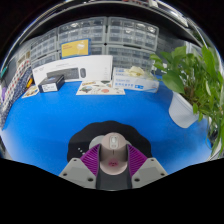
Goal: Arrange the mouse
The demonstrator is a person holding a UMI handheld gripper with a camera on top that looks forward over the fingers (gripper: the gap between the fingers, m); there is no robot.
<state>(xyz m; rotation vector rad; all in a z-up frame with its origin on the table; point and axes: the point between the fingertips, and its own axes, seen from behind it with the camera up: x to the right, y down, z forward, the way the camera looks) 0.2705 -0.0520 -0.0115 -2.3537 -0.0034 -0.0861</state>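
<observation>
Gripper (113,166) low over a blue table (60,125). Fingers part-open, purple pads (94,158) facing inward. A grey mouse (114,150) sits between the fingers on a dark mat (88,141). Pads lie close against its flanks; whether both actually press on it cannot be told from this view.

Open room: a broad bare stretch of blue surface runs from the mat toward 12 o'clock and out to 9 and 10 o'clock. Nothing stands on it until the row of boxes at the far edge. Toward 3 o'clock the blue runs on to the plant pot; foliage overhangs that side.

Far edge, 10 to 1 o'clock:
- long white box (75,69), standing against the back, at 11 o'clock
- small dark device (52,83) in front of it, at 10 o'clock
- flat printed packet (100,88), lying on the table at 12 o'clock
- white-and-blue carton (136,79) at 1 o'clock

Containers: white pot (183,110) at 2 o'clock holds a leafy green plant (195,70). Behind the table, a wall of small drawer bins (120,35); contents too small to tell. A yellow label (74,47) sits among them.
</observation>
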